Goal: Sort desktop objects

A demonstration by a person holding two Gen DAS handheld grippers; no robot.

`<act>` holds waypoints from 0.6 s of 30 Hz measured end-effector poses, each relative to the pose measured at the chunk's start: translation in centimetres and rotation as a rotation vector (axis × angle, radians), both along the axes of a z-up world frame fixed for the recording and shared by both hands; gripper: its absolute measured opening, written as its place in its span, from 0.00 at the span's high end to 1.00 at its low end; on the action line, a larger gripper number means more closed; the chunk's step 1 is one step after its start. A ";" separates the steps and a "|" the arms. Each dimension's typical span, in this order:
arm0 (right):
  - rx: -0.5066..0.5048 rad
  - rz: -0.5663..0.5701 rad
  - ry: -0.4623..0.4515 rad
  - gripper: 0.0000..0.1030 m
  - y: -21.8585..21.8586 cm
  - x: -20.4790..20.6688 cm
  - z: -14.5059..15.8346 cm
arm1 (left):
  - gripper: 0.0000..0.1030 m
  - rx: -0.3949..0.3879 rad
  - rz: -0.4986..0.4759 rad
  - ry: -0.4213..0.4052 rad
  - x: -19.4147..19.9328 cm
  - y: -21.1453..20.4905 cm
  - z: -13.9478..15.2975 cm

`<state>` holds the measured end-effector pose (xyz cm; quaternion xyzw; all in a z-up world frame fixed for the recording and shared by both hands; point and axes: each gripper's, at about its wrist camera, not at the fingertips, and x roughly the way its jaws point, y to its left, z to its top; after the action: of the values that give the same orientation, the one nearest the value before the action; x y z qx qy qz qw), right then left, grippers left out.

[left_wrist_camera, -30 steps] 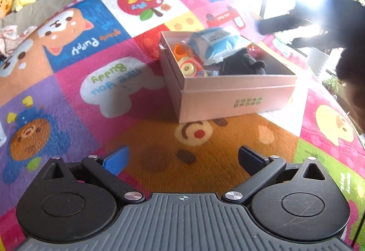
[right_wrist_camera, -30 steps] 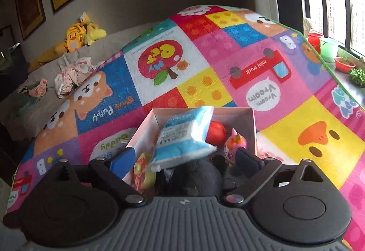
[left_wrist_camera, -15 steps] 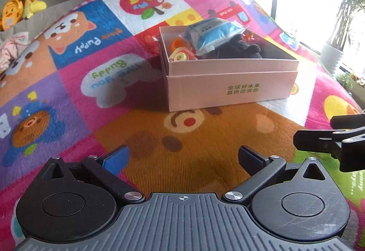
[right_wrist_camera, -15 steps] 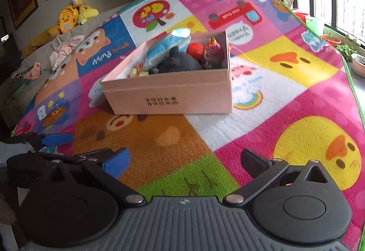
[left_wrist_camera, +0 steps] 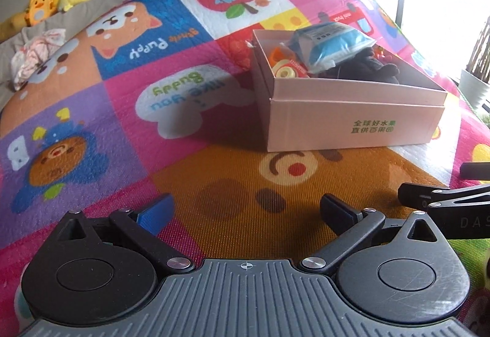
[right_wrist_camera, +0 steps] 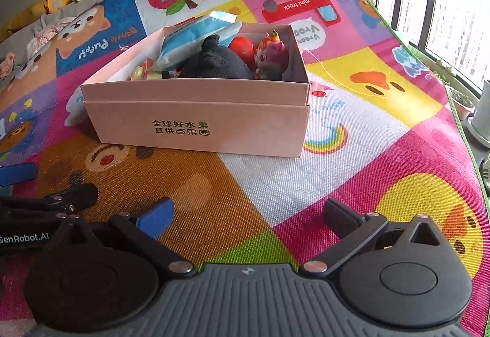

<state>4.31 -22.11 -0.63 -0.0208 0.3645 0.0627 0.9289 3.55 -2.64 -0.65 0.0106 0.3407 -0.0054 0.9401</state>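
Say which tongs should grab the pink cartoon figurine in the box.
Probably right tongs: their view shows the pink cartoon figurine clear at the right end of the pink cardboard box; from the left tongs, the blue packet and black plush mostly hide it. Both open.

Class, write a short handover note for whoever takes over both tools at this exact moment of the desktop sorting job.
Left tool: open, empty, low over the play mat.
Right tool: open, empty, beside the left one, facing the box.
Pink box sits on the mat ahead of both tools. Inside it: blue packet, black plush, red item, pink figurine, and small orange and yellow toys.
Done: every loose item in view appears to be in the box.
Left: no stray items show on the mat; check outside the views before stopping.
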 end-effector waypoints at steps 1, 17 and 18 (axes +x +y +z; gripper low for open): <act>0.003 0.006 -0.011 0.00 -0.1 -0.2 -0.1 | 0.00 0.001 0.000 0.000 0.0 0.0 0.0; 0.011 0.021 -0.051 0.00 -0.2 -0.5 -0.4 | 0.00 -0.001 0.001 0.001 0.1 0.1 0.0; 0.011 0.021 -0.051 0.00 -0.2 -0.6 -0.4 | 0.00 0.000 0.001 0.001 0.1 0.1 0.0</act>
<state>3.75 -22.32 -0.99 -0.0209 0.3403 0.0741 0.9371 3.60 -2.54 -0.65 0.0104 0.3413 -0.0050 0.9399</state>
